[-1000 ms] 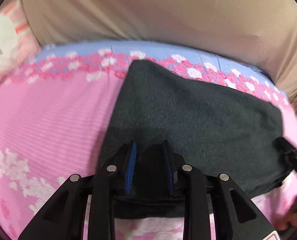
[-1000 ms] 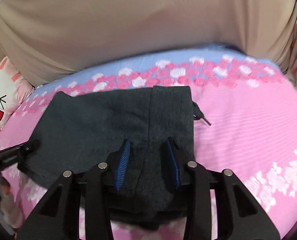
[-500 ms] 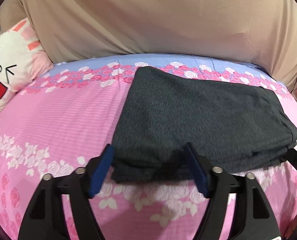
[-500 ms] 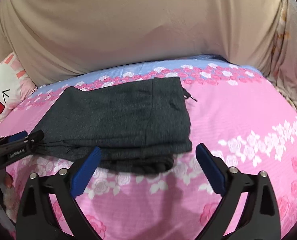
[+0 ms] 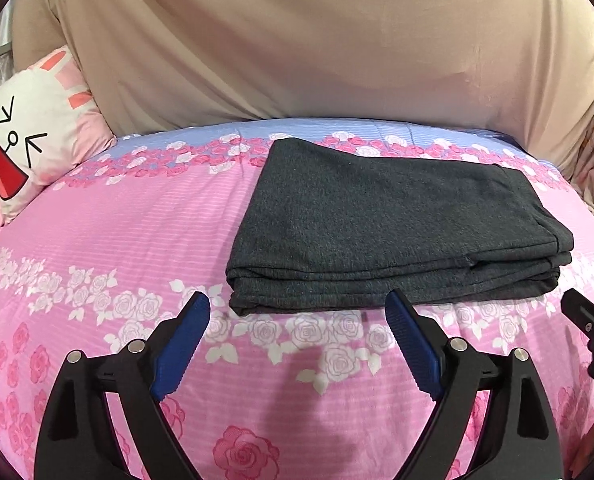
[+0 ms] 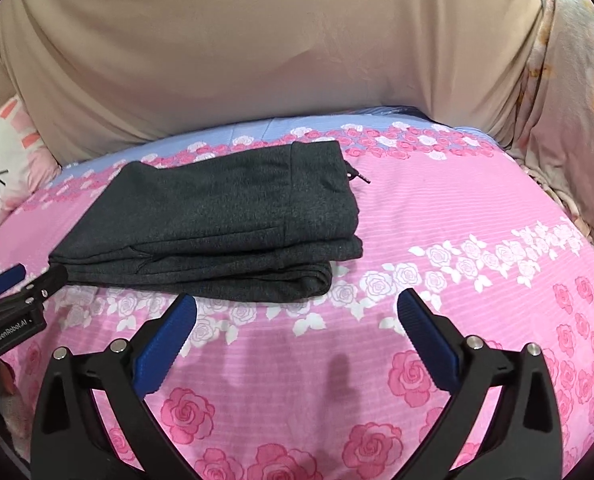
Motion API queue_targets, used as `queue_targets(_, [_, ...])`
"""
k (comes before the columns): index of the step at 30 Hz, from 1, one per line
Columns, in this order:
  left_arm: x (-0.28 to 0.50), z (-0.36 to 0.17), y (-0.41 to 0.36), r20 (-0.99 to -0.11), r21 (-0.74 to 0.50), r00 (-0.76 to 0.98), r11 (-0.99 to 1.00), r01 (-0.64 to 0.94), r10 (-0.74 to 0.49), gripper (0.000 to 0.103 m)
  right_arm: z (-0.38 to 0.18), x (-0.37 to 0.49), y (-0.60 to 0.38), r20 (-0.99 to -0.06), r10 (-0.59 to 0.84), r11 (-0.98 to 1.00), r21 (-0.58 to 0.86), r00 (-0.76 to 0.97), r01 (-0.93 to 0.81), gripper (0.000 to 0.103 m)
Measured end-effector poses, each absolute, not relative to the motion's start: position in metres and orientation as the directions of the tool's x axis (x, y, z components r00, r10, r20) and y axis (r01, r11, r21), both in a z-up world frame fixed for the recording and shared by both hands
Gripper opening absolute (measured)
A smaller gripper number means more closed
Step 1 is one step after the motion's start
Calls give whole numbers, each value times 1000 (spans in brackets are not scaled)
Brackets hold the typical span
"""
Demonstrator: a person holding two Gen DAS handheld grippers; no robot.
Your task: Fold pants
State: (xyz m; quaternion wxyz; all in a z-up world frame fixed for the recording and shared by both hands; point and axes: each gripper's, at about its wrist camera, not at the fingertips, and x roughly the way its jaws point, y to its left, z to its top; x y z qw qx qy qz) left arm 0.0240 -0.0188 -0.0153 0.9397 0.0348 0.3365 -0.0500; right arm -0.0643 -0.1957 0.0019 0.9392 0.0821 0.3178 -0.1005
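Blue fingers (image 5: 181, 344) splayed, empty, above pink rose bedspread (image 5: 109, 232), beige drape (image 5: 297, 40) behind

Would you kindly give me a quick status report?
Left gripper and right gripper open, jaws just opened, nothing between. Dark grey knit pants folded flat on pink floral bedsheet. Nothing in the way.

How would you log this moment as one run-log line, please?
pants: folded, on bedspread | left tool: open, empty | right tool: open, empty
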Motion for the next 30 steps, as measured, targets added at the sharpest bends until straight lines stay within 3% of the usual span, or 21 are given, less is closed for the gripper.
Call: queue_targets(30, [26, -17, -17, -641, 48, 767, 996, 75, -27, 87, 0, -63, -195, -641, -131, 967, 85, 756, 240, 98])
